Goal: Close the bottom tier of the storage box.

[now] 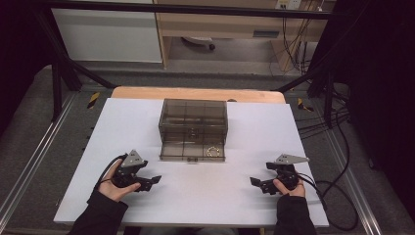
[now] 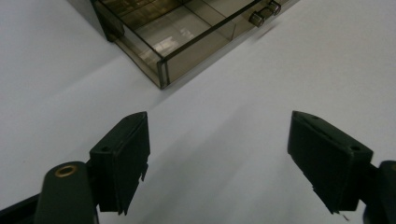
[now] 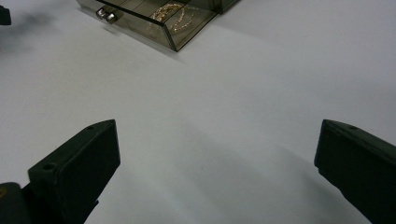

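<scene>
You are holding the left gripper [image 1: 155, 180] and the right gripper [image 1: 253, 182] low over the white rectangular table sheet [image 1: 195, 205], both with jaws spread and nothing between them. The smoky transparent plastic drawer box [image 1: 193, 120] is sitting at the middle of the sheet's far half, its bottom drawer [image 1: 192, 152] standing pulled out toward you with a gold chain [image 1: 213, 151] lying in its right compartment. Bare sheet is lying between the two grippers and up to the drawer's front edge.
</scene>
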